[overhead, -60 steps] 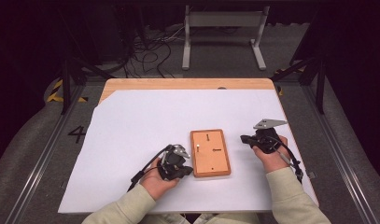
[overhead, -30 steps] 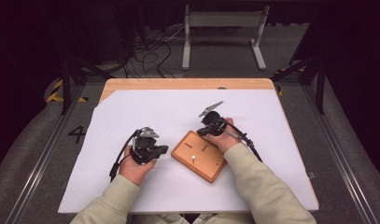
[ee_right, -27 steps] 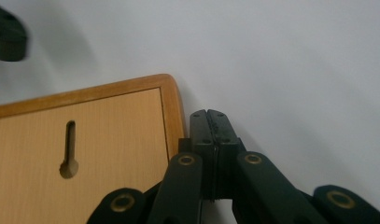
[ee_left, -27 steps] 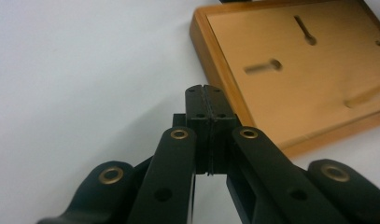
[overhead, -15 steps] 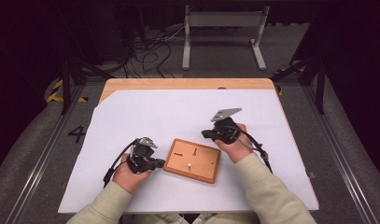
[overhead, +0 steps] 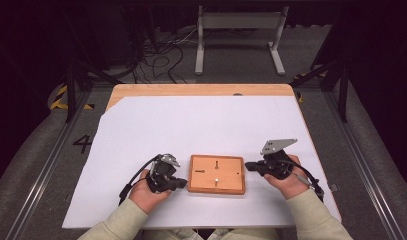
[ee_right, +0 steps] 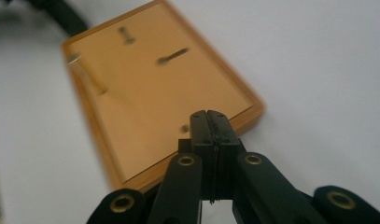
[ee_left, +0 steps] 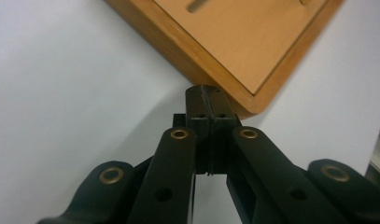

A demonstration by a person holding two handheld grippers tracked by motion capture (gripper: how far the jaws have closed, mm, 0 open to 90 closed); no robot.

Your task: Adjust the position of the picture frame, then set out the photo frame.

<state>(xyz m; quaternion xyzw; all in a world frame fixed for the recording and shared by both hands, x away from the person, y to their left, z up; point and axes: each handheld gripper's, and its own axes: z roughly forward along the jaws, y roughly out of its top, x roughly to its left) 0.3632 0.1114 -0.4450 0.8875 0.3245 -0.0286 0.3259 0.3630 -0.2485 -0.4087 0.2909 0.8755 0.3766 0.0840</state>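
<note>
Two grippers and one wooden board (overhead: 216, 174) on my table, logged as I see them. The board lies flat on the white sheet (overhead: 201, 125), near its front edge and roughly midway across, long side running left to right; its face carries dark slots and a small pale peg, the detail too blurred to read. My left gripper (overhead: 183, 184) sits in the left hand (overhead: 150, 192) just beside the board's left end; in the left gripper view its jaws are pressed together, empty, with the tips at the board's near corner (ee_left: 243, 100), and I cannot tell whether they touch it. My right gripper (overhead: 248, 165) sits in the right hand (overhead: 286, 180) at the board's right end, grey plate (overhead: 277, 145) on top; in the right gripper view its jaws are likewise pressed together, empty, over the board's edge (ee_right: 150, 177).
</note>
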